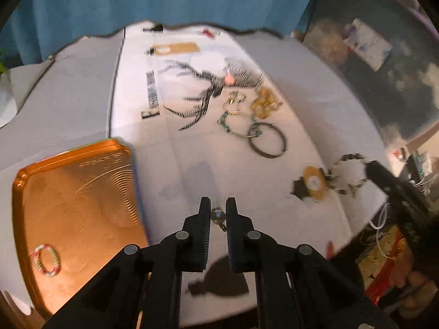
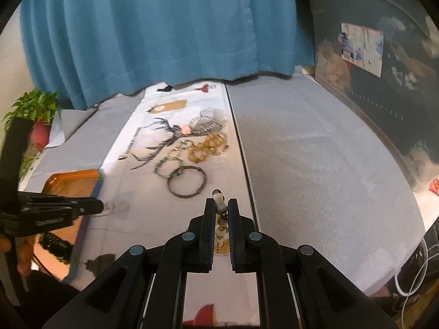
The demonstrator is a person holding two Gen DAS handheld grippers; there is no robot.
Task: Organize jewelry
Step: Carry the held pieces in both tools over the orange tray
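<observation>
My left gripper (image 1: 218, 209) is shut on a small bead-and-chain piece (image 1: 217, 216), held above the white cloth just right of the orange tray (image 1: 68, 189). A striped bangle (image 1: 46, 260) lies in the tray's near corner. My right gripper (image 2: 221, 207) is shut on a beaded bracelet (image 2: 221, 203) that hangs down between its fingers; it also shows in the left wrist view (image 1: 348, 172), beside a gold disc (image 1: 314, 182). A dark bangle (image 1: 267, 139), a green-beaded bracelet (image 1: 233, 123) and amber beads (image 1: 264, 104) lie further back on the cloth.
A blue curtain (image 2: 164, 27) hangs behind the table. A potted plant (image 2: 35, 109) stands at the far left. Dark clutter and a box (image 2: 362, 44) fill the right side. White cables (image 2: 411, 279) hang off the table's right edge. My left gripper (image 2: 55, 208) shows at the left of the right wrist view.
</observation>
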